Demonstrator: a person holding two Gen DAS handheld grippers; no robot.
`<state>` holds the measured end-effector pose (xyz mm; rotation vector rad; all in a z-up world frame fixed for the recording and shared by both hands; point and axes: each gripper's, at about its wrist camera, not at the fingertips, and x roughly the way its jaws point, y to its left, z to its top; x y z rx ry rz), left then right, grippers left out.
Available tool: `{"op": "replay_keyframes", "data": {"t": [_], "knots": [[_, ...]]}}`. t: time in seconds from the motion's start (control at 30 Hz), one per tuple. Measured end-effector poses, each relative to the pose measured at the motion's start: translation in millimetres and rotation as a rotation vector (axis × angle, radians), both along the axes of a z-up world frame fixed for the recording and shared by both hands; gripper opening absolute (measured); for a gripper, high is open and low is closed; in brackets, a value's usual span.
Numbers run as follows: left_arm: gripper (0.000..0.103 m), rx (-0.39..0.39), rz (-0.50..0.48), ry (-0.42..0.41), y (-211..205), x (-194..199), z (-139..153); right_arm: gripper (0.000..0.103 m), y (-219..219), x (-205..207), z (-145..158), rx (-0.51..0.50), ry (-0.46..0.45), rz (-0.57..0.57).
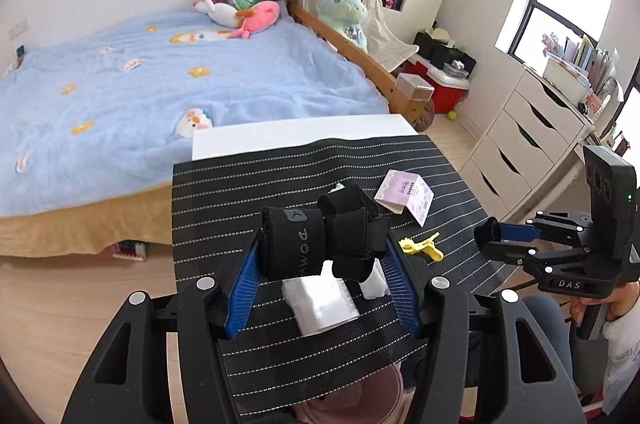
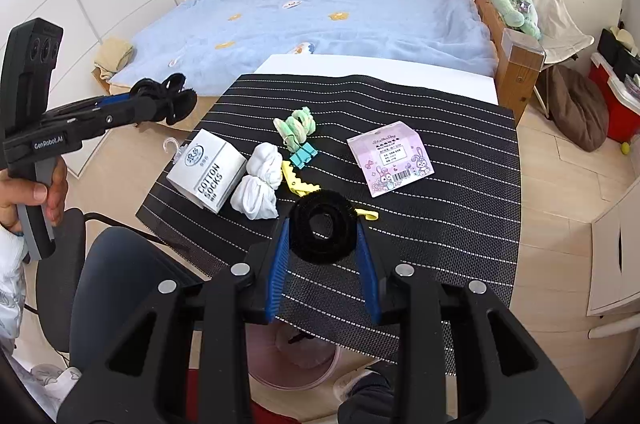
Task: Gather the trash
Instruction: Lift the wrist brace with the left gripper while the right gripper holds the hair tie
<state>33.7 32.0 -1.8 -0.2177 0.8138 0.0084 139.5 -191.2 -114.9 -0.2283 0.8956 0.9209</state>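
My left gripper (image 1: 322, 248) is shut on a bundle of black fabric straps (image 1: 320, 236) and holds it above the black striped mat (image 1: 248, 183); it also shows at the left of the right wrist view (image 2: 168, 99). My right gripper (image 2: 322, 228) is shut on a black coiled velcro roll (image 2: 323, 226) over the mat (image 2: 460, 224); in the left wrist view it shows at the right (image 1: 490, 236). On the mat lie a white cotton-socks box (image 2: 208, 169), white balled socks (image 2: 260, 181), a green sock roll (image 2: 298, 125), a teal binder clip (image 2: 304, 155), a yellow clip (image 2: 296, 179) and a pink sticker packet (image 2: 390, 157).
A pink bin (image 2: 296, 364) stands on the floor under the mat's near edge. A bed with a blue cover (image 2: 320, 19) and plush toys lies behind the table. White drawers (image 1: 528, 139) stand at the right. A dark chair (image 2: 120, 284) is at the lower left.
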Motion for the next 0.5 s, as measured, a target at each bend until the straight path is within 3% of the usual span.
{"op": "replay_keyframes", "data": {"t": [0.5], "knots": [[0.056,0.057,-0.064,-0.012,-29.7,-16.5,10.8,0.032,-3.7,-25.5,33.2,0.018,-0.068,0.055]]}}
